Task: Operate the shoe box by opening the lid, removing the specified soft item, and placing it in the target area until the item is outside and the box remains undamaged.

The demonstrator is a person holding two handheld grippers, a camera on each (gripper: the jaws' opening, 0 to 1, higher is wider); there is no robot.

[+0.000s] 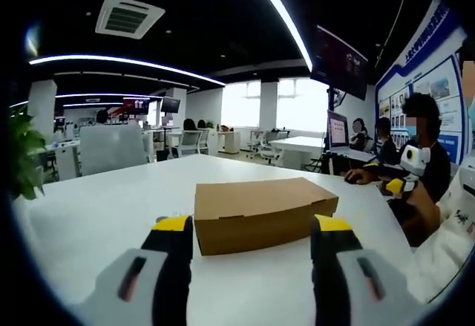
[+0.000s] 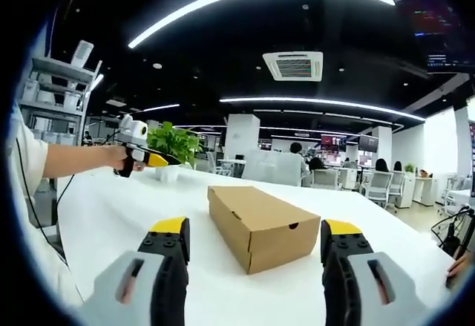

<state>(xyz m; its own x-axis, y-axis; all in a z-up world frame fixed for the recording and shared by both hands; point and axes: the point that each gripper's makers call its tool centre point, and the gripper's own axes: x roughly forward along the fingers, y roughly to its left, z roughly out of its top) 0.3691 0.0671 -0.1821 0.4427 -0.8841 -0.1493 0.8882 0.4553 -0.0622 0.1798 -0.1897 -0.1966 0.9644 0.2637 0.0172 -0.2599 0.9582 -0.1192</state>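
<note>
Plain brown cardboard shoe box [image 2: 261,226], lid closed, lies flat mid white worktop [image 2: 119,214], between and just beyond both claws. Left claw [image 1: 252,229] and right claw [image 2: 256,237] are released, jaws spread and empty. Lift the lid gently by its front lip (finger notch faces right claw), steadying the base to avoid creasing.

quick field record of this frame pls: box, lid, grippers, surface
box: cardboard shoe box on white table, apart from both grippers
lid: shut, nothing taken out yet
left gripper: open, empty, short of the box
right gripper: open, empty, facing the box corner
other: plant at the table's far edge; seated person at the table's side
</note>
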